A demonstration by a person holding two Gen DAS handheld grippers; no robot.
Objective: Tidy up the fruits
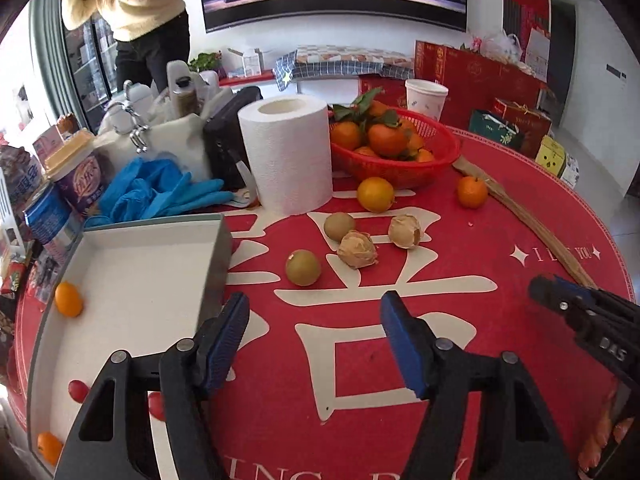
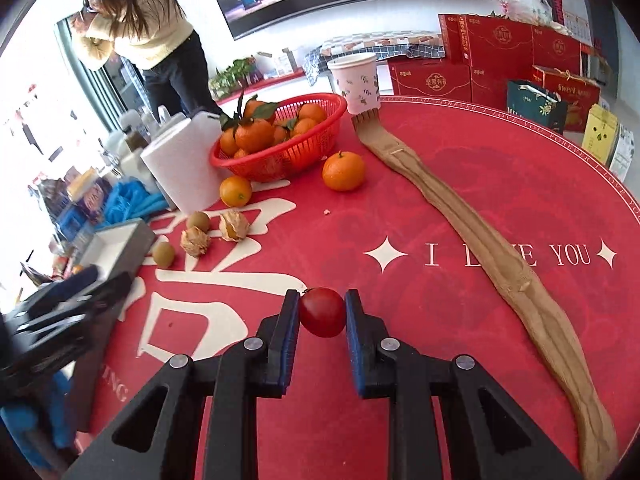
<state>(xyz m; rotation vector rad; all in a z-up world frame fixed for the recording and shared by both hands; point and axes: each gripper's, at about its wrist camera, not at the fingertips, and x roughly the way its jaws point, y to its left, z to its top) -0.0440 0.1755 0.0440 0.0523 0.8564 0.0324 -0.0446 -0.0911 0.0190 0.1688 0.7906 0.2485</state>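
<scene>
My right gripper [image 2: 322, 312] is shut on a red cherry tomato [image 2: 322, 313] above the red tablecloth. My left gripper [image 1: 314, 316] is open and empty beside the grey box [image 1: 136, 276], which holds two small oranges [image 1: 69, 299] and two cherry tomatoes [image 1: 78, 391]. On the cloth lie two green-brown fruits [image 1: 303, 267], two husked fruits [image 1: 357, 249], a yellow orange [image 1: 375, 194] and a tangerine [image 1: 472, 191]. A red basket [image 1: 400, 160] holds several tangerines. The right gripper [image 1: 560, 300] shows at the right of the left wrist view.
A paper towel roll [image 1: 289, 152], blue gloves [image 1: 160, 192], cans and bottles crowd the left. A paper cup [image 1: 425, 98] stands behind the basket. A long wooden back scratcher [image 2: 480, 232] lies across the right side. A person [image 1: 132, 12] stands behind the table.
</scene>
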